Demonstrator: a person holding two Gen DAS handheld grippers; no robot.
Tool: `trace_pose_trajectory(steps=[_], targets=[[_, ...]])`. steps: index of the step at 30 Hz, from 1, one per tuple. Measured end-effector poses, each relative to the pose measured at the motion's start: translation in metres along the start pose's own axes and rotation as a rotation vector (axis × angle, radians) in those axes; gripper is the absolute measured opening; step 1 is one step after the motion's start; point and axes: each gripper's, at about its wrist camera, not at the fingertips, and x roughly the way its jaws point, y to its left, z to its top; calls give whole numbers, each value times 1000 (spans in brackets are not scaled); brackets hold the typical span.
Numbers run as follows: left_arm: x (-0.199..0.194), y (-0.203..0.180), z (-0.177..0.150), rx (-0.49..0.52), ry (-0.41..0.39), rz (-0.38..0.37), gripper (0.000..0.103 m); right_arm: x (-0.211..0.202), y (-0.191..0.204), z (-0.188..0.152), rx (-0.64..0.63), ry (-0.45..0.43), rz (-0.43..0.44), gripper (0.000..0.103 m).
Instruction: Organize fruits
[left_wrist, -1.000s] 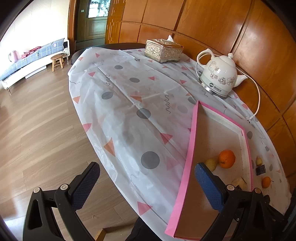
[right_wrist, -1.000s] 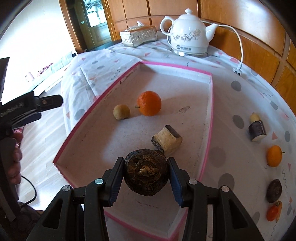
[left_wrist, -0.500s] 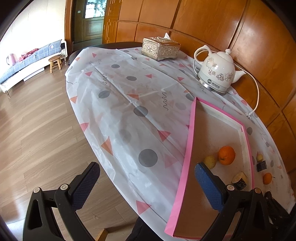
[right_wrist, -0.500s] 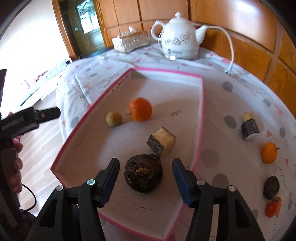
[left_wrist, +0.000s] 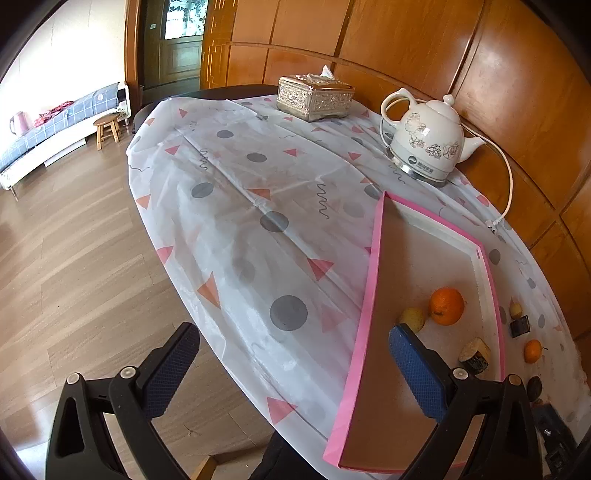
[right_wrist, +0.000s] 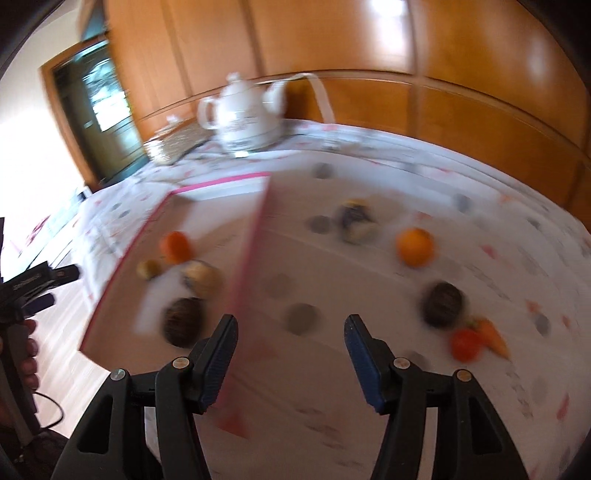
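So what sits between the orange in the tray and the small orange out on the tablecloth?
The tray's pink-edged right wall runs between the orange and the small orange; the left wrist view shows it sharply.

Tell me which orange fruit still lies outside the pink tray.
The smaller orange, on the tablecloth right of the tray; the other orange sits inside.

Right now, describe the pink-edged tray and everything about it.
The tray is a shallow rectangular box with pink-taped rims, white inner walls and a pale bare floor. It lies flat on the patterned tablecloth, near the kettle. Inside sit an orange, a small yellowish fruit, a cut pale chunk and a dark rough fruit.
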Motion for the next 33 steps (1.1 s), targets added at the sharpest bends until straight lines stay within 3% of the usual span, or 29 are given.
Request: trace_pose_trajectory(steps=[9,21,33], targets=[[2,-6,-2,22,10,-1,103,-25,-99,-39,237,6,-188,61],[-2,-19,-2,65,-3,-3,103,-72,-211,-90,573,-27,-502,61],[-4,-49,-7,148,2,-54,103,-92,-271,-127,811,-43,-745,61]])
